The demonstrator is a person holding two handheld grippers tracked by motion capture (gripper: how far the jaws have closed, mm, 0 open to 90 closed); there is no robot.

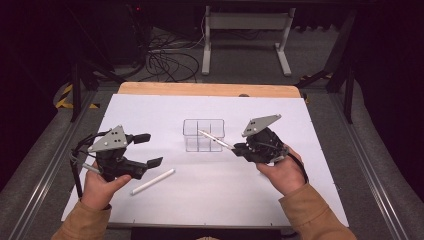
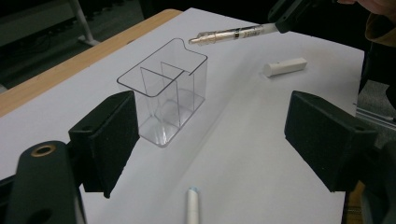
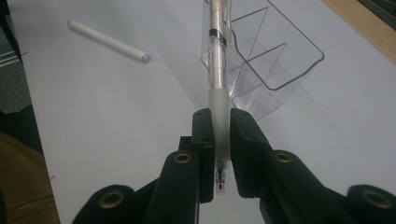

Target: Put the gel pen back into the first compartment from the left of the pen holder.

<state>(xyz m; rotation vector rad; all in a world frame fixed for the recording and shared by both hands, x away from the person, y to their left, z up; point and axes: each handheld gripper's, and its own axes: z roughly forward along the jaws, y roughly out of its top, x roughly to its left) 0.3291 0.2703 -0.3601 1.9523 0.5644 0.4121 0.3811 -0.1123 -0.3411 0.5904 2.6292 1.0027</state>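
From above, I see my right tongs (image 1: 235,148) pinching a clear pen (image 1: 214,139) over the white sheet (image 1: 160,110) on the bench (image 1: 200,89). The pen slants up and left, its far end above the front rim of a clear holder (image 1: 203,135). My left tongs (image 1: 147,150) hang spread wide with nothing between them, near a white pen (image 1: 152,181) lying flat on the sheet.

The right gripper view shows what the high one cannot: the jaws press on the pen's frosted grip (image 3: 219,116), and the writing tip points back toward the camera, between the jaws. A dark band (image 3: 217,35) rings the see-through barrel. The white pen (image 3: 107,42) has a pale blue tip.

The left gripper view shows the holder (image 2: 163,98) from the side: thin inner walls split it into compartments, with a dark line edging the rim. The clear pen (image 2: 231,35) hovers just past its far corner, apart from it. A short white cap or stub (image 2: 285,66) lies farther back.

I can read no writing or brand on anything.
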